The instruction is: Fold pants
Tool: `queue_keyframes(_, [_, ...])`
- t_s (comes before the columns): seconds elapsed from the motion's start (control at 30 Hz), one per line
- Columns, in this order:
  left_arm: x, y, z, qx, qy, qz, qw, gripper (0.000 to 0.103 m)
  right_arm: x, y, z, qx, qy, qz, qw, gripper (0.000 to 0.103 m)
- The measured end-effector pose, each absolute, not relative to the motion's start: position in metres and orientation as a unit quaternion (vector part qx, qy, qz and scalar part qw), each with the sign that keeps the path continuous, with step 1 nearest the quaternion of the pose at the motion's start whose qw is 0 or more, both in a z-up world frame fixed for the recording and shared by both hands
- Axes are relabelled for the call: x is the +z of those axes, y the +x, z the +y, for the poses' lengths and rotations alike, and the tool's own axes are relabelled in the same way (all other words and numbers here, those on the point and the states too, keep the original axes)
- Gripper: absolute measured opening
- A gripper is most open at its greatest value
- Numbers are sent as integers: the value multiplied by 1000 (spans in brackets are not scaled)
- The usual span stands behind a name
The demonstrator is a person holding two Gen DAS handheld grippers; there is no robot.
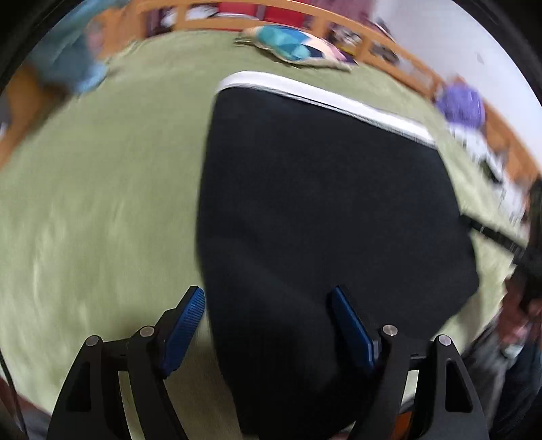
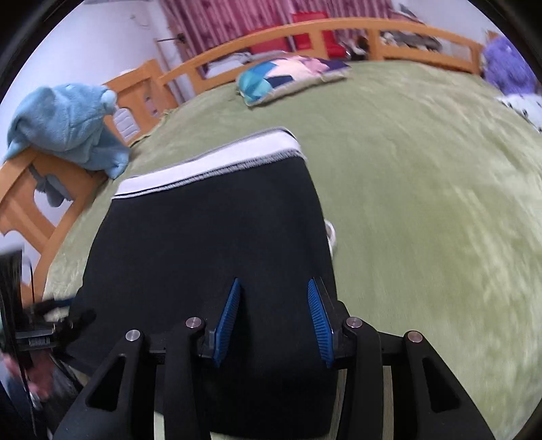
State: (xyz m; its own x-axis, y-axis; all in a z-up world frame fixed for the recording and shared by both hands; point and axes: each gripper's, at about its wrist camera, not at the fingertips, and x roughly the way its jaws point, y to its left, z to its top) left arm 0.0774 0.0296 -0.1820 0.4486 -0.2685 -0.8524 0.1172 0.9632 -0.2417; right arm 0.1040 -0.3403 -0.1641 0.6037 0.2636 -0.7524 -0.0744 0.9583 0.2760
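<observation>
Black folded pants (image 1: 325,216) with one white waistband (image 1: 325,98) lie on green bed (image 1: 101,189); two tongs, left (image 1: 267,328) and right (image 2: 274,318), both released.

We see a bed (image 2: 423,203) under a green blanket, its wooden rail (image 2: 338,28) curving behind, pink curtains (image 2: 216,20) and a pale wall (image 2: 111,34) beyond.

The left gripper (image 1: 267,325) hangs with its blue ribbed fingers (image 1: 184,326) spread wide over the near edge of the black fabric pants (image 1: 325,216), whose white waistband (image 1: 325,98) lies far on the green fuzzy bedspread (image 1: 101,203).
</observation>
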Motion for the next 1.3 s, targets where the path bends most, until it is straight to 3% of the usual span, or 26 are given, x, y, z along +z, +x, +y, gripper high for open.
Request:
queue_keyframes(0.2, [-124, 54, 23, -96, -62, 474, 873, 75, -138, 68, -328, 62, 75, 445, 890, 42])
queue_keyframes(0.33, [-76, 28, 8, -87, -49, 435, 895, 76, -98, 36, -321, 50, 79, 411, 907, 62])
queue_keyframes(0.5, [-32, -6, -9, -77, -26, 387, 919, 81, -48, -6, -312, 25, 58, 380, 923, 69])
queue_keyframes(0.6, [-17, -28, -12, -77, -27, 363, 928, 88, -30, -30, -309, 8, 54, 364, 930, 91])
queue_keyframes(0.73, [-2, -52, -24, -61, -3, 333, 941, 92, -9, -64, -302, -14, 30, 329, 944, 101])
queue_keyframes(1.3, [16, -100, -28, -71, -13, 321, 944, 96, 16, -124, -289, -26, 27, 303, 952, 102])
